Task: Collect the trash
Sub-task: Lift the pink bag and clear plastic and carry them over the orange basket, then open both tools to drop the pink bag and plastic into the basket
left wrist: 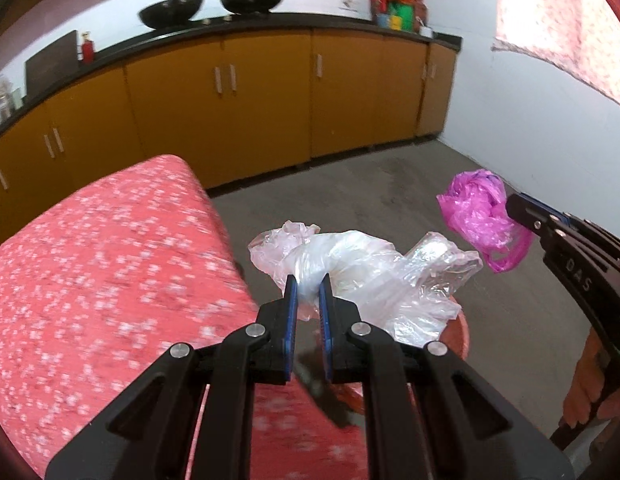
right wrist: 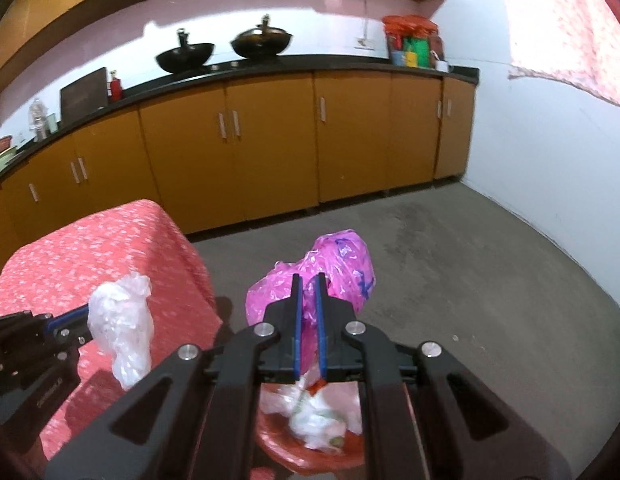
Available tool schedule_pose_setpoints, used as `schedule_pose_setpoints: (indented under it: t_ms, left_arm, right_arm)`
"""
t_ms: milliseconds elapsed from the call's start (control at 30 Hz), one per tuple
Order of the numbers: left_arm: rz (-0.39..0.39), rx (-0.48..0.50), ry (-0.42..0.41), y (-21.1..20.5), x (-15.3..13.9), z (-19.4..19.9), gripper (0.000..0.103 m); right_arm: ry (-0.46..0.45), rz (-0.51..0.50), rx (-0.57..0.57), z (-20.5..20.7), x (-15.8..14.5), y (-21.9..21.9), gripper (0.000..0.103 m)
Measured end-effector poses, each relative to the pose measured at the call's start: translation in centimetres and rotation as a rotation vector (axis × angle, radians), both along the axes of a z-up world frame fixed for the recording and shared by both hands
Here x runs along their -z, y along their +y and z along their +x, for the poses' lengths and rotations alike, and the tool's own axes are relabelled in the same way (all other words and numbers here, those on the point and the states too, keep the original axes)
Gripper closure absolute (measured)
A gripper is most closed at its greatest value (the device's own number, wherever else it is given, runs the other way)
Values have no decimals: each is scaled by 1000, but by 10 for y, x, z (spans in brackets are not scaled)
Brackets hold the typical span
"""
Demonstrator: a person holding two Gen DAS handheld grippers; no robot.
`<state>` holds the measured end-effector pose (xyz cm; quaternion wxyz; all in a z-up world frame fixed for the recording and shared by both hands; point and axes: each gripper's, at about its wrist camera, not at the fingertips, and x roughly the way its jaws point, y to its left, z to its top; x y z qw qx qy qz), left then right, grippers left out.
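Left gripper [left wrist: 308, 285]: clenched on crumpled clear plastic bag [left wrist: 374, 268]. Right gripper [right wrist: 308, 285]: clenched on crumpled pink plastic bag [right wrist: 334, 268], above round red plastic bin [right wrist: 310, 450] holding white scraps.

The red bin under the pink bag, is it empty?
No: in the right wrist view the red bin already holds crumpled whitish plastic trash, below the pink bag.

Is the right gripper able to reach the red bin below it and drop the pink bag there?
Probably yes. The right gripper, shut on the pink bag, hangs above the red bin, with nothing between them. The bin already holds white trash, but room appears left.
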<state>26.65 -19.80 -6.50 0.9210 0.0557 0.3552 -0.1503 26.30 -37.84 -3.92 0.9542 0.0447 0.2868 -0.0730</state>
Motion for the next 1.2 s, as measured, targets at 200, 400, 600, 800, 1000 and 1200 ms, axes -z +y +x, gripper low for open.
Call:
schedule_pose_setpoints:
  t_ms: [200,400,600,800,1000,1200]
  left_arm:
    - [20,41,48,-36,25,3,92]
    - [45,65,96,-63,48,11,92]
    - [69,83,132,-84,70,20,92]
    - [76,86,155,-91,82,29,92]
    - [76,95,188,-101,94,38,90]
    - [71,85,210,-102,103,42,82]
  right_arm:
    - [37,1,33,-1,24,-29,96]
    - [81,5,60,1,51,-56,96]
    - [128,22,71,10,77,-72,96]
    - [149,34,49,22,92,-74,96]
    - [168,55,24,30,104,-70,90]
    - [174,61,24,28,111,-71,80]
